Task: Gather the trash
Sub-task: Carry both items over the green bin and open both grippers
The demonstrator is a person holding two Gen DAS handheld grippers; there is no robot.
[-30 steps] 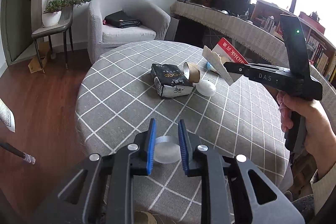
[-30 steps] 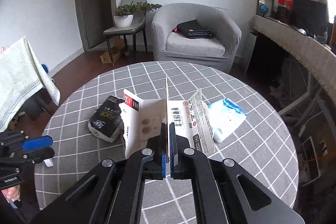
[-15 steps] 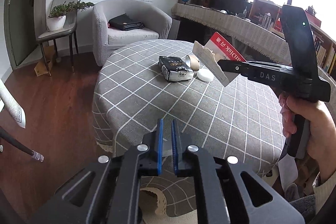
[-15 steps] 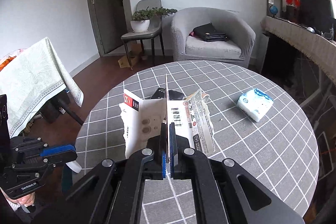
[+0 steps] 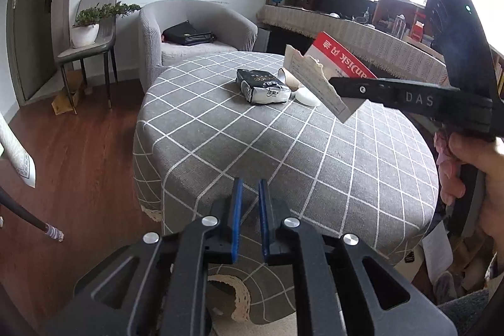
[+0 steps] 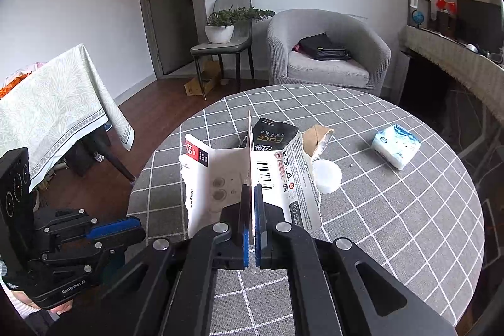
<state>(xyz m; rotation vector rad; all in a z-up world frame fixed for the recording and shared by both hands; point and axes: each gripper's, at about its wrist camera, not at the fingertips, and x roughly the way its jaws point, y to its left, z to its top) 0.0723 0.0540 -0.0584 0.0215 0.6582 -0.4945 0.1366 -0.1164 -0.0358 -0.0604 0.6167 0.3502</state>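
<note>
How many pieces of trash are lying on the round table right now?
4: the black tissue pack, the cardboard tube right of it, the white lid in front of the tube, and the blue-white tissue pack far right. The held torn card may hide more.

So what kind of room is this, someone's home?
Most likely a home living room: a grey armchair with a bag on it, a round table under a checked cloth, and a potted plant on a chair.

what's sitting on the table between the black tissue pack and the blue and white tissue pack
In the right wrist view, a cardboard tube and a white lid lie between the black pack and the blue-and-white pack.
</note>
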